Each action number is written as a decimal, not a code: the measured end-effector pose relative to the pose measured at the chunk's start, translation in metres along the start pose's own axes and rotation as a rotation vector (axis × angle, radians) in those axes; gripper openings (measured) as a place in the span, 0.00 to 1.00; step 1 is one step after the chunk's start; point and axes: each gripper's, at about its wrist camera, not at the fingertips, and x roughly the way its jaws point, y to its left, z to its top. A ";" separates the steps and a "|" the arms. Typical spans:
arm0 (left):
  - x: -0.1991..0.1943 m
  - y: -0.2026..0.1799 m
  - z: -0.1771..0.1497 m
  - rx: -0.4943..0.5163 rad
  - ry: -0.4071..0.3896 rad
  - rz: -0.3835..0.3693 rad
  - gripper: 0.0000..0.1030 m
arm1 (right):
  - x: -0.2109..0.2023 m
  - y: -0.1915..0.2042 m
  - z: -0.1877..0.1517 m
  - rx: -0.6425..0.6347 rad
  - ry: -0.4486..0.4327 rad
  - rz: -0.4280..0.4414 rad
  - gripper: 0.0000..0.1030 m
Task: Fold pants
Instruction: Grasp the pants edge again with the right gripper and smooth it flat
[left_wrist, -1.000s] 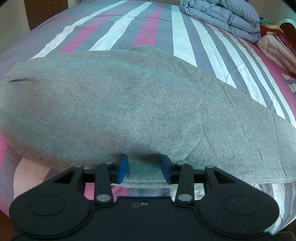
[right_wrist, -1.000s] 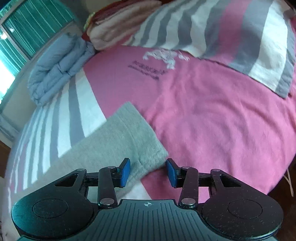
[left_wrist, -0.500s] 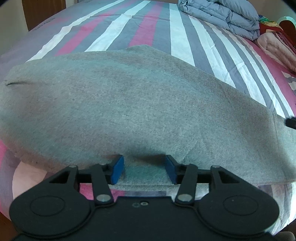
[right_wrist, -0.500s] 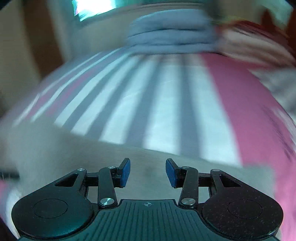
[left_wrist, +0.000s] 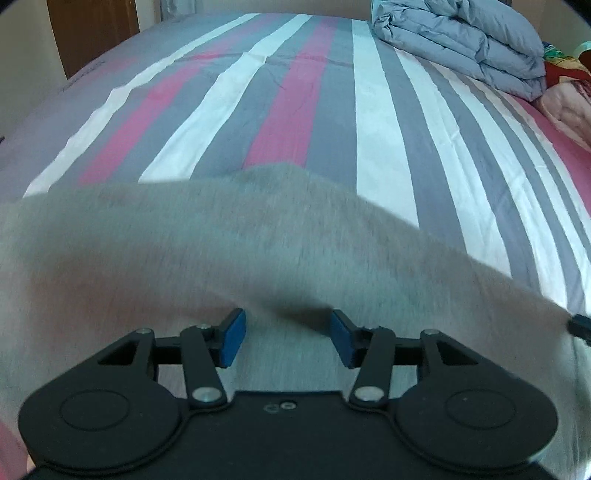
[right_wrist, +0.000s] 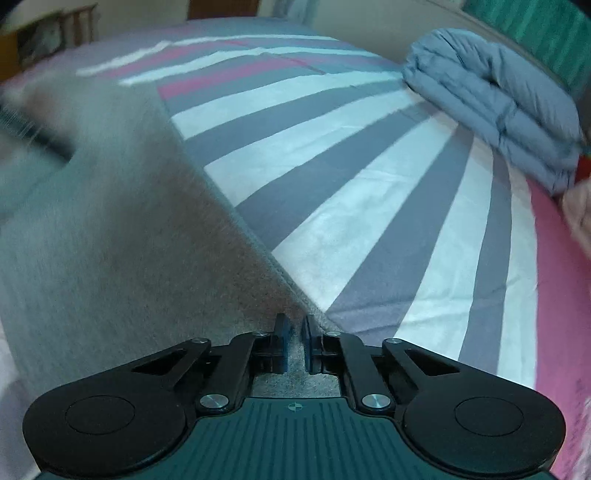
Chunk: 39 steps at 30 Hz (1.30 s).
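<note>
R gripper (right_wrist: 294, 341) is pinching narrow on the edge of the pants (right_wrist: 122, 236), jaws having just been closing, w/ grey fabric showing between the pads. L gripper (left_wrist: 284, 341) is sitting partly wide, pads clear of cloth on both sides; pants fabric is lying under and between the jaws but nothing is pressing on it. Pants are spreading across the bed (left_wrist: 373, 122), filling L view from 9 to 3 o'clock, and running from 6 up to 10 o'clock in R view. The bed's stripes are fanning out toward 12–2 o'clock, and the duvet (right_wrist: 495, 110) is sitting folded at 1–2 o'clock, well apart from the pants.

Risks, as I'm judging them:
- R grip is catching just the hem edge, so it's prob. holding one layer only; lifting would be peeling layers apart and the fold would be going crooked.
- Thin bite = fabric slipping out mid-swing.
- L isn't holding anything, so w/ R pulling alone the pants would be dragging or bunching instead of folding.
- L view is blurring, so where its pads would land is hard to tell; closing now could be missing the edge.
</note>
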 end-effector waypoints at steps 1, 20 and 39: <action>0.001 -0.001 0.002 -0.001 -0.005 -0.003 0.40 | 0.001 -0.004 0.001 0.010 -0.013 -0.012 0.01; -0.026 -0.040 -0.044 0.068 0.035 -0.107 0.42 | -0.129 -0.085 -0.151 0.935 -0.058 0.022 0.00; -0.049 -0.041 -0.073 0.071 0.018 -0.053 0.42 | -0.156 -0.102 -0.251 1.533 -0.180 0.007 0.34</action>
